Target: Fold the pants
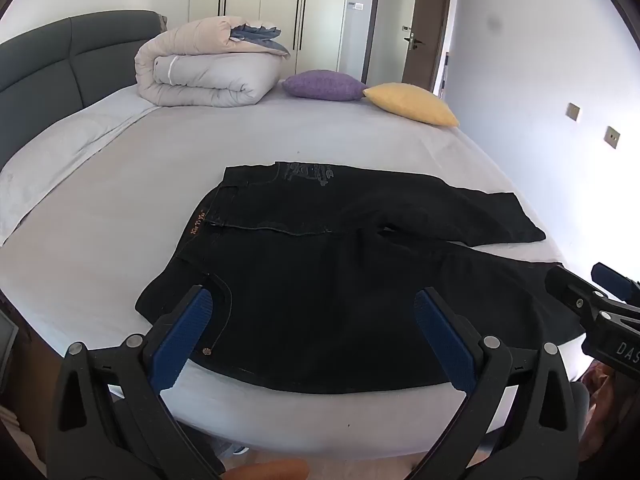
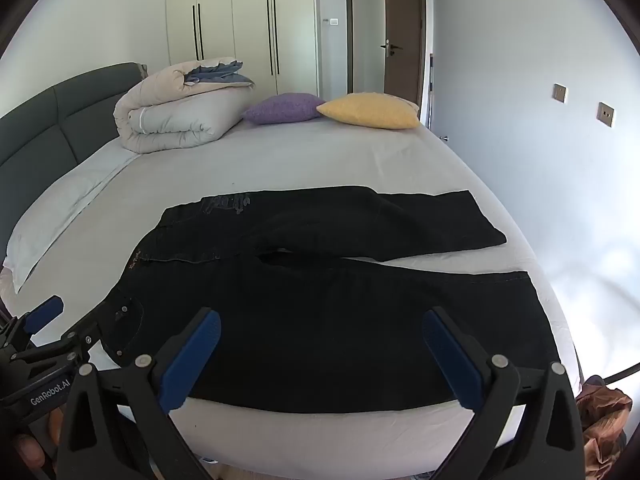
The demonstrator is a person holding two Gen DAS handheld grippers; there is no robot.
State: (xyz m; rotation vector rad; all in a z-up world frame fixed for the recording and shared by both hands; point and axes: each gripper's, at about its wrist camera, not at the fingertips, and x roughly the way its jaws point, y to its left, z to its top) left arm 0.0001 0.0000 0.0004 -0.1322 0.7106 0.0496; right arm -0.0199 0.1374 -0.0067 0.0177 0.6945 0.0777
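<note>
Starting from the biggest thing, we see the wide bed with its pale grey sheet [image 2: 360,160], and on its near half the black denim pants [image 2: 320,320] lie spread flat and unfolded, front up, their near edge along the mattress edge. We judge the task to be at its very beginning: no fold is made yet. The long axis of the pants runs across both views, waistband to the left and hems to the right, with the far leg splayed away from the near one.

Next in size are our tools. The left gripper [image 1: 312,340] hangs over the hip and pocket area with its blue-padded jaws spread wide and nothing between them. The right gripper [image 2: 320,356] hangs over the near leg, equally spread and empty. Neither appears to touch the cloth.

We think the next move calls for lowering both grippers to the near edge, one by the waistband and one toward the hem, pinching there, and carrying the near leg over onto the far one.
</note>
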